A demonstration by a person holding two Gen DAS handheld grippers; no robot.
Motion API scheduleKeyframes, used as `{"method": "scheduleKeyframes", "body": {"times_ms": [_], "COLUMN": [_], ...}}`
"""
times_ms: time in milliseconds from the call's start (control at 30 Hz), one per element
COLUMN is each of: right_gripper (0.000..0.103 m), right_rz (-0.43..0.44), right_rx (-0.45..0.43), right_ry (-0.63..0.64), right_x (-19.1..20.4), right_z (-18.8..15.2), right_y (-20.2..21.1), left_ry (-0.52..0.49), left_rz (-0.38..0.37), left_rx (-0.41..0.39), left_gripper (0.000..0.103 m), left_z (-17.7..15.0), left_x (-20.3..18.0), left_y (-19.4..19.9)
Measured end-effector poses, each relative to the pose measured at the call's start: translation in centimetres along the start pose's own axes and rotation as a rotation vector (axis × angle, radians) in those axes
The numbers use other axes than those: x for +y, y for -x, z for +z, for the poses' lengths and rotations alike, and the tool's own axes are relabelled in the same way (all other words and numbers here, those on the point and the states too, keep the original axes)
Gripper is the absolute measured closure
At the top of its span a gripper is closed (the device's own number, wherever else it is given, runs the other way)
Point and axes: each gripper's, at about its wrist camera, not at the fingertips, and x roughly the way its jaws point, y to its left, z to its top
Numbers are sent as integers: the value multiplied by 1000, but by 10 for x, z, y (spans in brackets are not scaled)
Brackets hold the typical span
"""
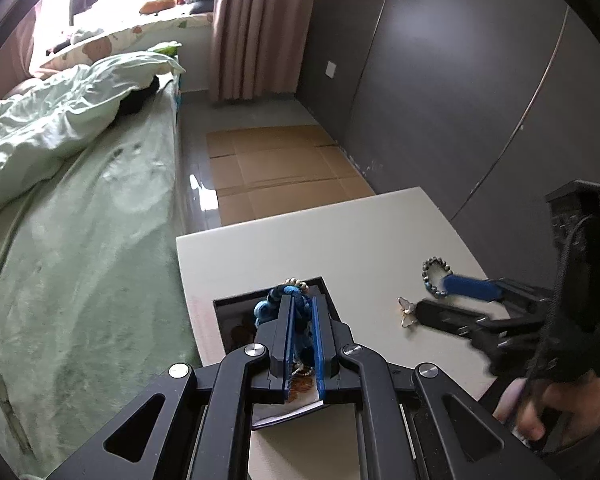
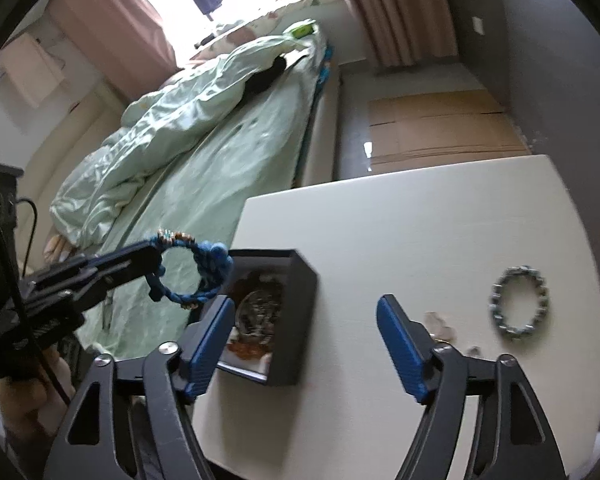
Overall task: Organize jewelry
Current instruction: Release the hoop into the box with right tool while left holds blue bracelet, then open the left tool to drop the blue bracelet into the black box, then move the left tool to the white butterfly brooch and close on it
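My left gripper (image 1: 302, 300) is shut on a blue braided bracelet (image 1: 296, 312) and holds it over the open black box (image 1: 268, 290) at the left edge of the white table (image 1: 300, 248). In the right wrist view the blue bracelet (image 2: 188, 272) hangs from the left gripper (image 2: 154, 254) just above the box (image 2: 300, 340), which holds other jewelry (image 2: 256, 316). My right gripper (image 2: 304, 320) is open over the table with nothing between its fingers. A grey beaded bracelet (image 2: 520, 304) and small clear trinkets (image 2: 440, 324) lie to its right. In the left wrist view, the right gripper (image 1: 434, 294) stands beside the beaded bracelet (image 1: 434, 276).
A bed with a green cover (image 1: 100, 220) runs along the table's left side. Flattened cardboard (image 1: 276, 168) lies on the floor beyond the table, and a grey wardrobe wall (image 1: 460, 100) stands to the right. A hand (image 1: 556, 408) grips the right tool.
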Motion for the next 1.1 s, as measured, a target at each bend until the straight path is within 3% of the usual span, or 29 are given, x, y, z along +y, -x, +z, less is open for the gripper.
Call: {"method": "scheduleKeyframes", "body": {"times_ms": [133,167,267,300,600,867,1100], "right_gripper": [13,11,10,10,10,10,10], "right_rz": [-22,-24,-29,-33,-55,-53,-62], "right_rx": [-22,-26,-33,-35,-53,-87,-108], "right_ry": [-34,-43,-68,-74,-147,-181,-205], "right_x": [-20,-24,-40,-46,-92,-121,-143], "right_z": [-1,-1,-2,-4,-17,-28,-36], "right_y": [14,16,24,27,42,56,67], "left_ry": [7,15,26,23,-43,-112,-230], "left_rz": [10,13,-3,-3,-31,-56,-30], "left_rx": [60,75,67,54,40,65,116], "left_gripper": [90,82,40,34,34,34,34], "left_z": [0,1,1,1,4,1,-8], "left_x": [-4,-4,-8,-11,-51,-90,-118], "left_y": [-13,-16,-17,-15,-24,-46,-69]}}
